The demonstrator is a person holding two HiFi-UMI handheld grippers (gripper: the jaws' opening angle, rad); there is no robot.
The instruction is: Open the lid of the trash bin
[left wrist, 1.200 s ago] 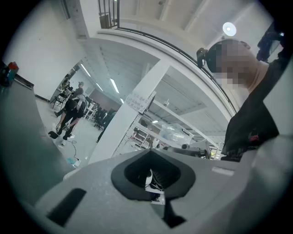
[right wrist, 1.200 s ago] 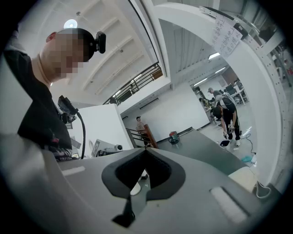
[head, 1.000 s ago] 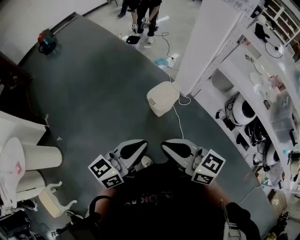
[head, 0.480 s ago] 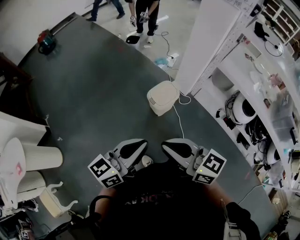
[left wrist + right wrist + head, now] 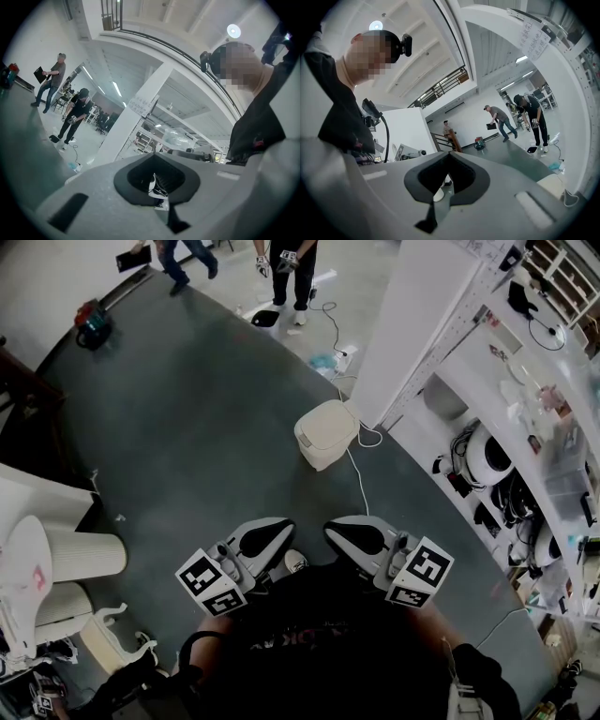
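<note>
A cream trash bin stands on the dark floor by the foot of a white pillar, its lid down. Both grippers are held close to my body, well short of the bin and apart from it. My left gripper and my right gripper point toward the bin side by side. In the left gripper view the left gripper has its jaws together with nothing between them. The right gripper looks the same in the right gripper view, shut and empty.
A white pillar and cluttered shelves run along the right. A white cable trails from the bin across the floor. Pale ribbed cylinders stand at the left. Two people are at the far end.
The grippers and the bin have not moved. At the far end a second person has walked to the left, away from the one who stands still.
</note>
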